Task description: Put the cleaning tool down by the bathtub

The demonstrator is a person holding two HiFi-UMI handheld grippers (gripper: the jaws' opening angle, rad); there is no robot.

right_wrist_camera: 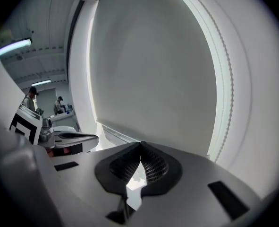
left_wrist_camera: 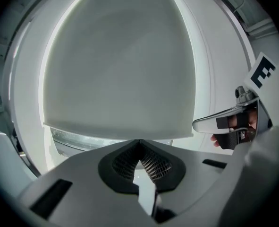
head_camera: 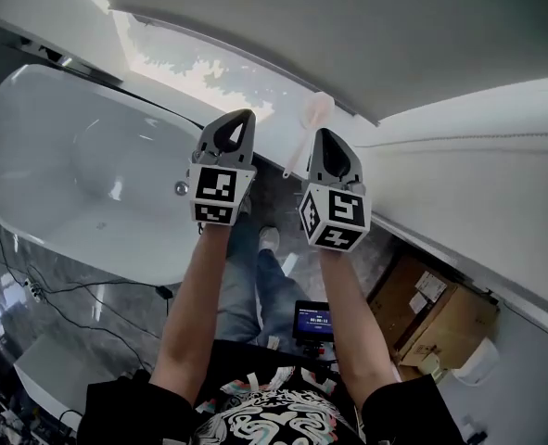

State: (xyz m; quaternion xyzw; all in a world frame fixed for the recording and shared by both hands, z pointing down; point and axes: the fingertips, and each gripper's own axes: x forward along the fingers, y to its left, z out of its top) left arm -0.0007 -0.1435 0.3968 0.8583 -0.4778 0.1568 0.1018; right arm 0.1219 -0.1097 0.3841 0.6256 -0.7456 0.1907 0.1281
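The left tool (head_camera: 241, 117) hides part of the bathtub's (head_camera: 60, 146) rim.

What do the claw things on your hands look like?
The left claw and right claw are pale grey, pointed shells with dark mesh pads inside. Each carries a cube of black-and-white square markers. The sleeves are short and black.

**Finishes on view**

The bathtub (head_camera: 70, 146) is seen as smooth, glossy white, with a shiny metal fitting (head_camera: 181, 188) set in its wall. The floor (head_camera: 5, 248) is finished in dark, polished, stone-like tile. The left gripper (head_camera: 240, 117) and right gripper (head_camera: 327, 135) are moulded in matt grey plastic, and their pads (left_wrist_camera: 154, 166) are given a dark, fine mesh texture. Matt brown cardboard is seen on the box (head_camera: 445, 323). The cleaning tool (head_camera: 316, 109) is rendered in pale pink, translucent-looking plastic.
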